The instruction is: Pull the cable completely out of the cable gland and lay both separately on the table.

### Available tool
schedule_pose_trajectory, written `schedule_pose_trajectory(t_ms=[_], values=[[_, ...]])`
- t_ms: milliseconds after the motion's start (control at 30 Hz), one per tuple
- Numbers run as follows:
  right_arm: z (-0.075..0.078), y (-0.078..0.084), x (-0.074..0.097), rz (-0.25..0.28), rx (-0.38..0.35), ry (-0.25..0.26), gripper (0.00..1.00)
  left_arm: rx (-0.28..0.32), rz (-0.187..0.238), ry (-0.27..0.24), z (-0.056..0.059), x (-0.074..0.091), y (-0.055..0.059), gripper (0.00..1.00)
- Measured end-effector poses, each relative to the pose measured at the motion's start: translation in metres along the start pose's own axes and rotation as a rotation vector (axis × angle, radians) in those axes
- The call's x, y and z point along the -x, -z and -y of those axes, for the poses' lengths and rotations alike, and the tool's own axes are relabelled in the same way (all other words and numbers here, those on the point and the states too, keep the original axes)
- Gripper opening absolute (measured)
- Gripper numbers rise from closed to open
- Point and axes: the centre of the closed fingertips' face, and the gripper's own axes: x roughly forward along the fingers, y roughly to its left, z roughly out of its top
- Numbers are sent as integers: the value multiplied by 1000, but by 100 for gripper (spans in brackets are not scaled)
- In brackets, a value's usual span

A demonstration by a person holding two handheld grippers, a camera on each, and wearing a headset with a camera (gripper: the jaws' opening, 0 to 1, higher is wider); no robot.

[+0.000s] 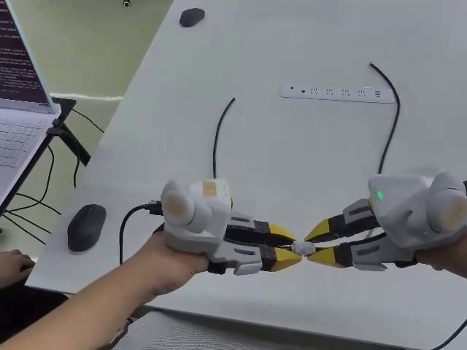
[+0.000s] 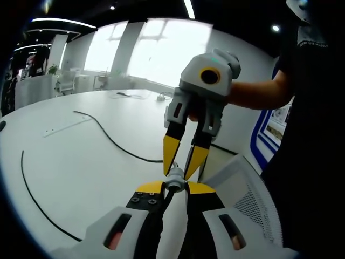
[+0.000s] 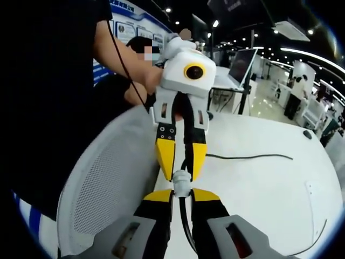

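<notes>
White counter (image 1: 292,182) underneath. Left gripper (image 2: 175,188) and right gripper (image 3: 183,195) tip to tip, up in the air over counter's near edge. Right gripper pinched narrow on black cable (image 3: 186,218), running back between its jaws. Left gripper clamped on small white gland (image 1: 301,249), cable end seated inside.

R gripper (image 3: 182,194): jaws come up from btm, yellow tips pinched on white cable gland (image 3: 181,184). L gripper (image 3: 181,174) points down from top, tips on gland's upper end, nose to nose w/ R. Black cable (image 3: 185,218) runs down betw. R jaws. White mesh chair (image 3: 102,183) at left. Separate black lead (image 3: 248,157) lies on white table (image 3: 269,189).
</notes>
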Motion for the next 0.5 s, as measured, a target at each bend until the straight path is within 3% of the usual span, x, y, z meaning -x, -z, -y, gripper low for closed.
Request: schedule_pose_trajectory(t_ms=[100, 167, 233, 333, 400, 433, 500], values=[[0, 0, 1, 3, -22, -4, 8, 17, -1, 5, 1, -1, 0, 15], [2, 2, 1, 8, -116, 5, 10, 30, 0, 8, 0, -2, 0, 15], [7, 3, 1, 24, -124, 14, 14, 29, -3, 11, 1, -3, 1, 15], [4, -1, 3, 75, -235, -18, 16, 18, -10, 13, 2, -4, 2, 15], [4, -10, 7, 148, -362, -52, 21, 5, -15, 7, 1, -4, 3, 15], [2, -7, 9, 147, -413, -75, 24, 2, -15, 10, 1, -5, 4, 15], [7, -3, 12, 143, -388, -66, 22, -8, -15, 10, 1, -5, 3, 15]])
